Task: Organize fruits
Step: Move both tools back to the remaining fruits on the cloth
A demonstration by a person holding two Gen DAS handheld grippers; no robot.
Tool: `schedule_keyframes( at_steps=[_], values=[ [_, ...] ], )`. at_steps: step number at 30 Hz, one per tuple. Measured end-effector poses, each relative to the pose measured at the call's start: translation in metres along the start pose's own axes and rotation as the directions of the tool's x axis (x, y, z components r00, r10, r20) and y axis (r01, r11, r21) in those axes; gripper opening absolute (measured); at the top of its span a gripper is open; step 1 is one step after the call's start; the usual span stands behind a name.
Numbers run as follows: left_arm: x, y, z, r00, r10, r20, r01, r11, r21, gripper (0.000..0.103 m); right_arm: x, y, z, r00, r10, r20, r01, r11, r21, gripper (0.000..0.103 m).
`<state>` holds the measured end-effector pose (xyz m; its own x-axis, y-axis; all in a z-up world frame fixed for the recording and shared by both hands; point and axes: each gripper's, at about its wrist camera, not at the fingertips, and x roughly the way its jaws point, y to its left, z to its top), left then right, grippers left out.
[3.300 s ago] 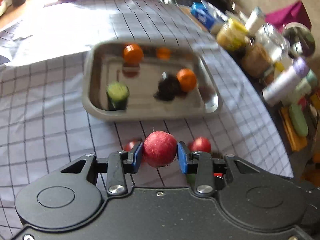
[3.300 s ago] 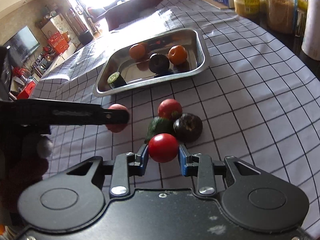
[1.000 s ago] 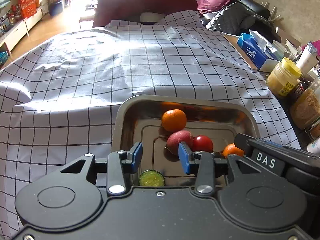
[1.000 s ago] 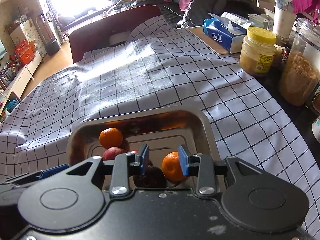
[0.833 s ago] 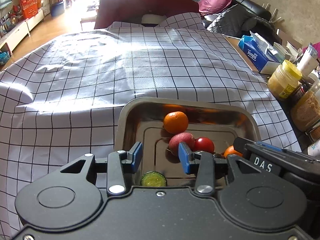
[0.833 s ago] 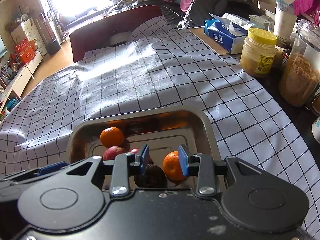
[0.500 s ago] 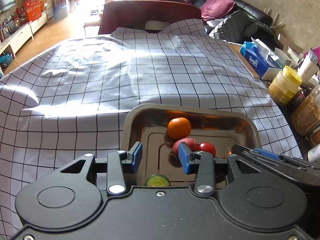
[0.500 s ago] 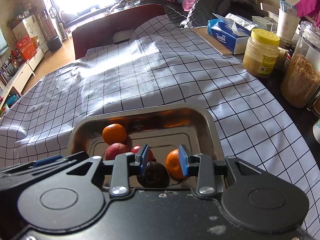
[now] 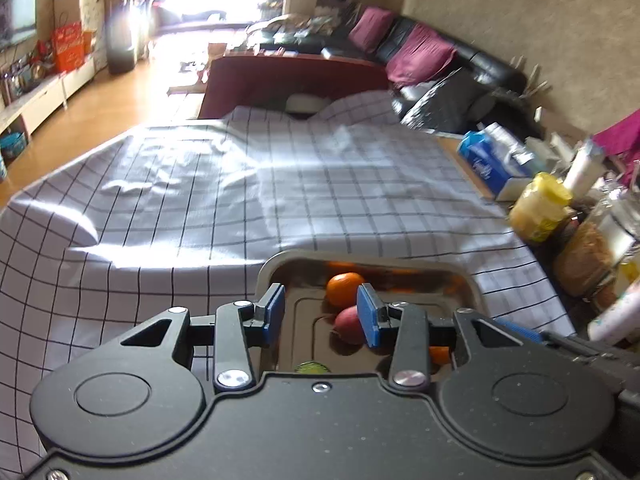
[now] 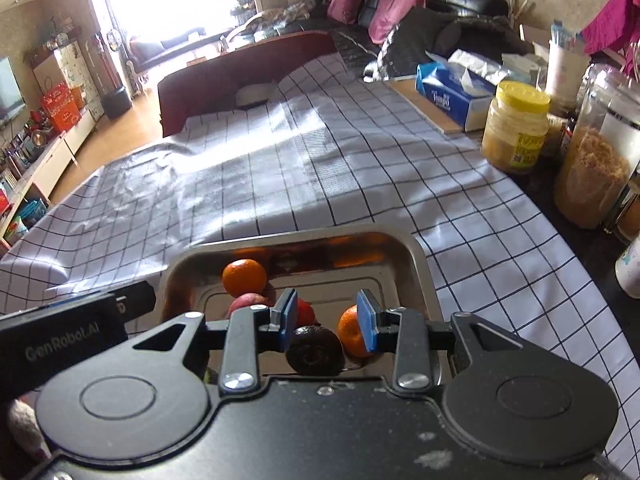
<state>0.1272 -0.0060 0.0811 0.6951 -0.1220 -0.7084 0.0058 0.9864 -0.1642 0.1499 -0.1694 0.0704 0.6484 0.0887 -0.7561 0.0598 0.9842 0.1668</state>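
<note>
Checked tablecloth (image 10: 280, 168) (sunlit) spreads toward a black sofa (image 10: 420, 4).

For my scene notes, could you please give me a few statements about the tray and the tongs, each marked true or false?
1. The metal tray holds two oranges. True: orange, orange.
2. The right tongs grip a red fruit. False: nothing is between them.
3. The left tongs are empty. True.
4. The tissue box sits inside the tray. False: it stands off the checked cloth, by the yellow-lidded jar.
</note>
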Motion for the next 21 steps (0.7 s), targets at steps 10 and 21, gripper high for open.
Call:
schedule_keyframes(
  at_steps=[10,21],
  values=[
    [-0.052,-0.03,-0.032,0.992,-0.089,0.085,0.078,0.989,0.125,0.055,-0.041,-0.023,-0.053,0.999,0.035,0.022,-0.035,0.999,0.006,0.036],
    [-0.063,-0.026,-0.092,0.999,-0.022,0.045,0.011,0.972,0.233,0.056,-0.086,-0.068,-0.13,0.997,0.015,0.075,-0.02,0.998,0.064,0.036]
  ],
)
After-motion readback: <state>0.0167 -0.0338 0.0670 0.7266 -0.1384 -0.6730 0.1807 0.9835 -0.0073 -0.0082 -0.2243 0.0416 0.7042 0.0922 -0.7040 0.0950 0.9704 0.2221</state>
